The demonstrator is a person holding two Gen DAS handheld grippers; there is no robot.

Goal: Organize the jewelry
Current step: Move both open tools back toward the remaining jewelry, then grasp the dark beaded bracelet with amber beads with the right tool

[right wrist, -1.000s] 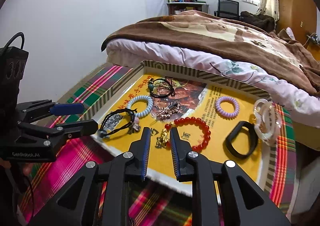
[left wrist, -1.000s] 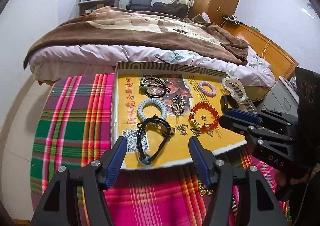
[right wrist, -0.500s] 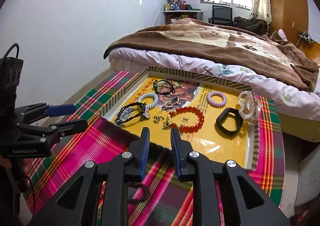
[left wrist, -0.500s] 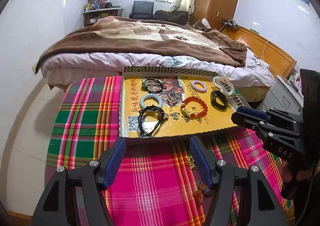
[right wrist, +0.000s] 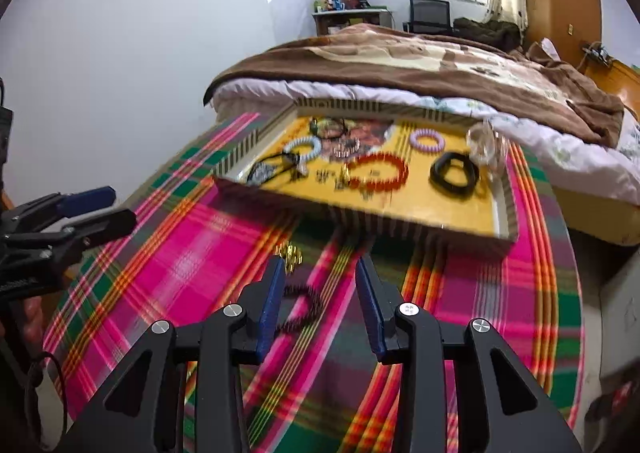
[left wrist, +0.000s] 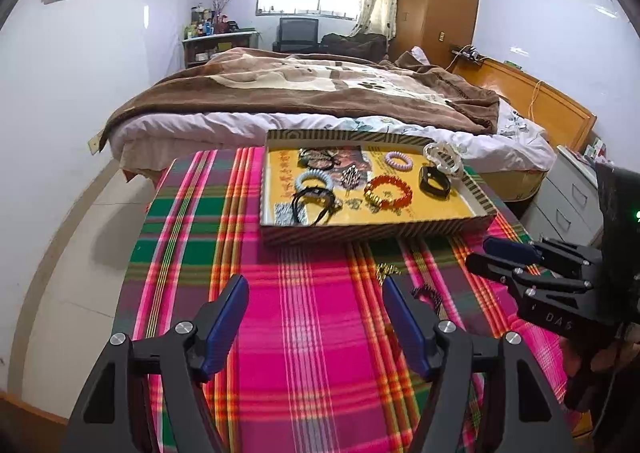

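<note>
The left gripper (left wrist: 314, 323) hangs low at the near left, jaws spread wide. The right gripper (right wrist: 320, 303) hangs near right, jaws parted, holding nothing.

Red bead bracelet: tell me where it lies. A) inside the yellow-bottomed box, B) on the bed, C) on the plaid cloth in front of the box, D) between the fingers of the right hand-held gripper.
A: the red bead bracelet lies on the yellow floor of the box, among the other bracelets and hair ties.
</note>
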